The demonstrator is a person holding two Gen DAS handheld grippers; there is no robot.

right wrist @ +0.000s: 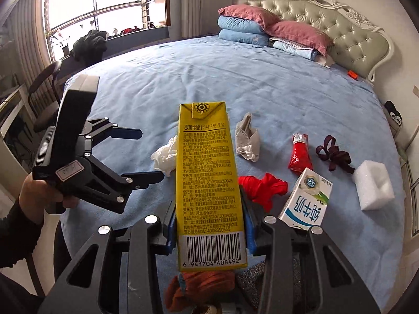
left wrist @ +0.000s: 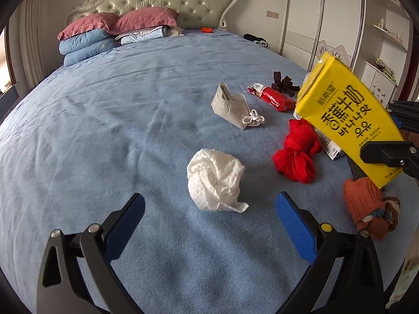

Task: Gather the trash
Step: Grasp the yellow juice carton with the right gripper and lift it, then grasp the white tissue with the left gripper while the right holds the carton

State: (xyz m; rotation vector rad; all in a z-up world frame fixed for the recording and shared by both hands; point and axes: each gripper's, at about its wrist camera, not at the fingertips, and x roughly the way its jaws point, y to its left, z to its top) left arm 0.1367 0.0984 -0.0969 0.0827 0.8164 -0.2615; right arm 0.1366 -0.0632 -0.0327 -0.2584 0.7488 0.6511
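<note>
One tool (right wrist: 210,231) clamps yellow carton (right wrist: 209,183), other (left wrist: 209,209) agape

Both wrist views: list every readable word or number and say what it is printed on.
"6 941704 408492": under the barcode on the yellow carton, clamped in the right gripper.
"4008850555": on the same carton, above the barcode.
"3.2": blue badge on the white milk carton.
Yellow carton's fine print and the left gripper's sticker: too small to read.

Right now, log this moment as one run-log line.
task: collect trash | right gripper: shut on yellow milk carton, lifted | left gripper: open, over white crumpled tissue | bed: trash remains
</note>
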